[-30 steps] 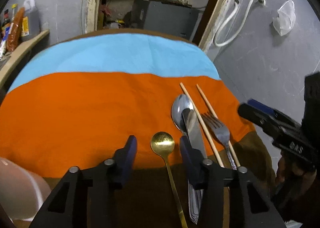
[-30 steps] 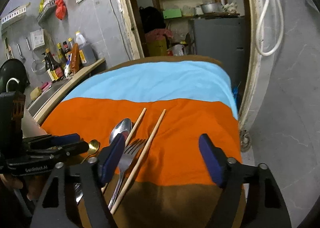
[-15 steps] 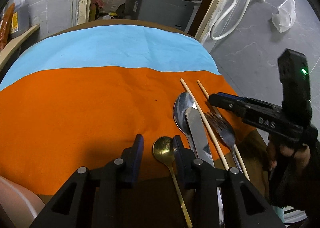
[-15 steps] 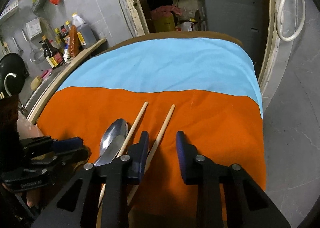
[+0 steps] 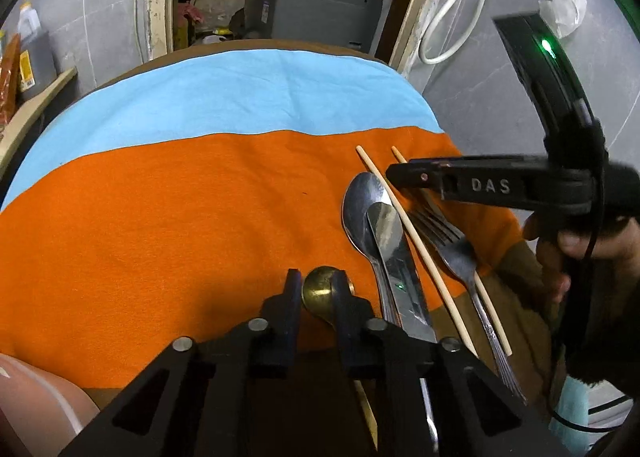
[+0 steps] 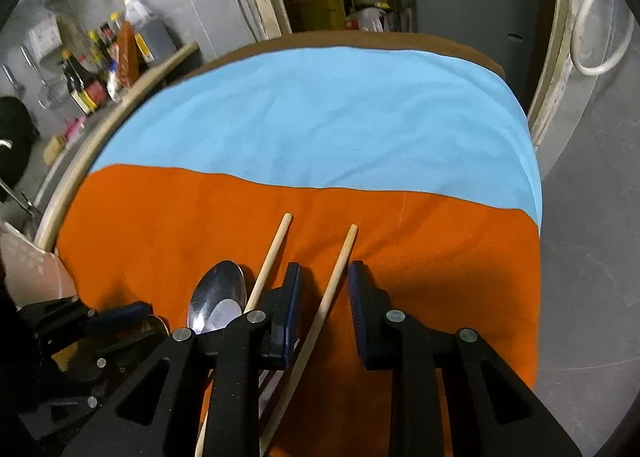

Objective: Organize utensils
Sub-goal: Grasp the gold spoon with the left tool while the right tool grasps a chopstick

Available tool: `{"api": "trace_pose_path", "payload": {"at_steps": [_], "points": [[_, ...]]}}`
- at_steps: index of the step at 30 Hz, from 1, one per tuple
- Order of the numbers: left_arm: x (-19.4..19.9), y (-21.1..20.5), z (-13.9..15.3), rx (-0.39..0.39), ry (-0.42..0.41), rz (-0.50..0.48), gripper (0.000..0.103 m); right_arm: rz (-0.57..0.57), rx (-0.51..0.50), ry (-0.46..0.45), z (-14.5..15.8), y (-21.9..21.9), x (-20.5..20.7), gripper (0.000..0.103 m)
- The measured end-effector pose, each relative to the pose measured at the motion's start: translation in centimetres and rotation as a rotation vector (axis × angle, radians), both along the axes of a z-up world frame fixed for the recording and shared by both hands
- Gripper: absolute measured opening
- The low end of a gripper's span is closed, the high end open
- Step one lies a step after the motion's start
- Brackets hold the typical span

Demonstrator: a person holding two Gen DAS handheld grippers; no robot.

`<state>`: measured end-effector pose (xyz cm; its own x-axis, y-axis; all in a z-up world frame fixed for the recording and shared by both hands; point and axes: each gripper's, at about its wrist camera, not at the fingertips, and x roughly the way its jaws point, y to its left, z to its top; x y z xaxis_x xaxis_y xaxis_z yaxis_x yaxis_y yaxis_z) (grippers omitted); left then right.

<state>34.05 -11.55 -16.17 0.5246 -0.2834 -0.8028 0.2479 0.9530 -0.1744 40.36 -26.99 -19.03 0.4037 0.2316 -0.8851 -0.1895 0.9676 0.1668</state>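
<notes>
My left gripper [image 5: 317,280] has closed around the bowl of a gold spoon [image 5: 322,293] lying on the orange cloth [image 5: 160,225]. To its right lie a silver spoon [image 5: 362,209], a knife [image 5: 394,257], a fork [image 5: 452,245] and two wooden chopsticks [image 5: 404,221]. My right gripper [image 6: 324,281] is low over the cloth, its jaws a little apart on either side of the right chopstick [image 6: 340,261], not pressing it. The left chopstick [image 6: 272,253], silver spoon [image 6: 220,289] and left gripper [image 6: 120,321] show to its left.
The cloth's far band is light blue [image 6: 320,117]. A wooden counter edge [image 6: 92,145] with sauce bottles [image 6: 88,85] runs along the left. A pale bowl [image 5: 24,409] sits at the near left. The table's right edge [image 6: 538,241] drops to a grey floor.
My left gripper narrowed onto the gold spoon's bowl. My right gripper narrowed from wide open, moved left and down, and now straddles the right chopstick.
</notes>
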Motion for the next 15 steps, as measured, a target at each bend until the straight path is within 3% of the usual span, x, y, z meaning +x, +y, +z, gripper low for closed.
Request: {"api": "trace_pose_path", "payload": {"at_steps": [4, 6, 10, 15], "points": [[0.1, 0.4, 0.2, -0.003, 0.015, 0.018, 0.008, -0.018, -0.037, 0.017, 0.1, 0.7, 0.1, 0.021], [0.1, 0.7, 0.3, -0.02, 0.021, 0.033, 0.006, -0.041, -0.034, 0.024, 0.2, 0.5, 0.1, 0.009], [-0.3, 1.2, 0.6, -0.038, 0.016, 0.059, 0.004, -0.113, 0.095, 0.029, 0.2, -1.3, -0.6, 0.005], [-1.5, 1.4, 1.9, -0.029, -0.028, 0.08, 0.003, -0.162, 0.207, -0.047, 1.5, -2.6, -3.0, 0.005]]}}
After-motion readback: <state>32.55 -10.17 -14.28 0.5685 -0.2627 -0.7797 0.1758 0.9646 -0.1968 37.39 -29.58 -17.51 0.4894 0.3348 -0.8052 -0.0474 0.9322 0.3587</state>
